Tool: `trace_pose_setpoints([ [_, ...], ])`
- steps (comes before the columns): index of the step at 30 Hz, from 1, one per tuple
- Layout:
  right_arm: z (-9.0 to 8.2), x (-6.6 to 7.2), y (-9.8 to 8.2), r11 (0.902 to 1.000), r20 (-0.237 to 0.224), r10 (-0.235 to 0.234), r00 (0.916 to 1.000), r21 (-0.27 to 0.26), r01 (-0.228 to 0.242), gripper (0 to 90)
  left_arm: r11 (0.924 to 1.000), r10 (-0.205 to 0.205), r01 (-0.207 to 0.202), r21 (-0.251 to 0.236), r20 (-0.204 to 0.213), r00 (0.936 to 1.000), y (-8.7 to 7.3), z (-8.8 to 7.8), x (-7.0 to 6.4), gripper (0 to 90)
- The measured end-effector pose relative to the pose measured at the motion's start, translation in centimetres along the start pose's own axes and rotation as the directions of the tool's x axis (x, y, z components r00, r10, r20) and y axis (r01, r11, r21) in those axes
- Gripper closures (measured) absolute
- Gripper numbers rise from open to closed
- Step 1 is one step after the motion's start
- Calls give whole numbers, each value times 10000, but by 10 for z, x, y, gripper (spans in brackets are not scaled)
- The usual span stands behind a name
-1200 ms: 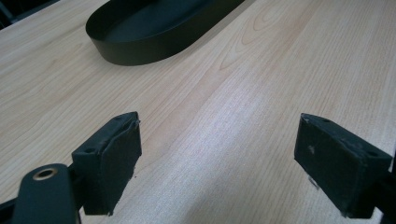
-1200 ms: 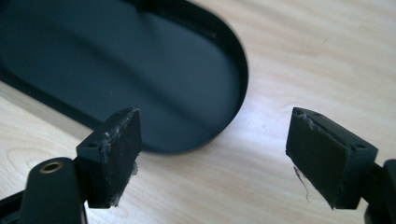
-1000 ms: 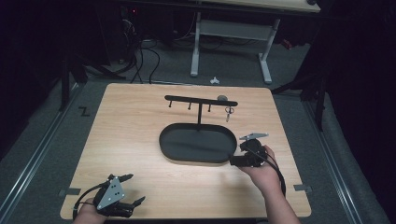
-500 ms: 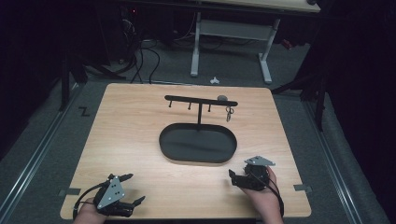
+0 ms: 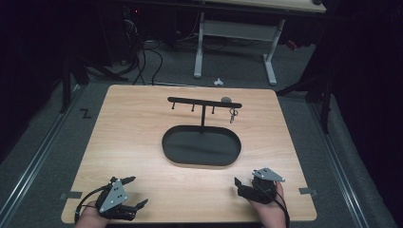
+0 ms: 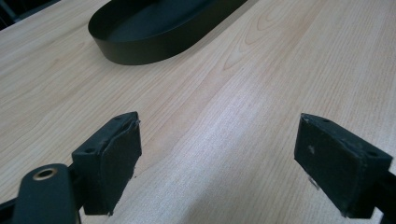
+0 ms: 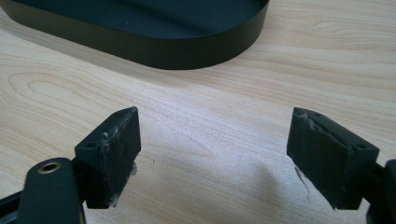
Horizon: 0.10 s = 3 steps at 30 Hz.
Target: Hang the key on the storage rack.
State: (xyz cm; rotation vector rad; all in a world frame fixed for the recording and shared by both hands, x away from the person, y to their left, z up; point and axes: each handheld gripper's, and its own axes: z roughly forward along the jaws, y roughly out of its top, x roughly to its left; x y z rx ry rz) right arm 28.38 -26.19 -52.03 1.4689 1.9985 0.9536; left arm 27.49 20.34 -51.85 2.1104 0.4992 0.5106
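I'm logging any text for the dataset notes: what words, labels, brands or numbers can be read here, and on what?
No readable word, brand or number on the table, the black oval tray, the hook rack or either gripper.
"Z": a dark mark shaped like that letter on the floor left of the table; possibly just tape.

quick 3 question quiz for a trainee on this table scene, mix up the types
1. True or false: both the left gripper and the right gripper have their jaws open with nothing between them.
2. What hangs from the black rack? A) a mug B) a small metal ring-like item near its right end C) a towel
3. Fill in: the rack's post rises from the far edge of the oval black ____.

Key: 1 true; 2 B; 3 tray.
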Motion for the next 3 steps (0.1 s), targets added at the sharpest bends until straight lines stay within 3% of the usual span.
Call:
trace_pose_setpoints([
  [3, 0, 0, 0, 10000, 23, 27, 10000, 78, -27, 176, 10000, -13, 13, 1, 5, 10000, 0, -1, 1, 153],
])
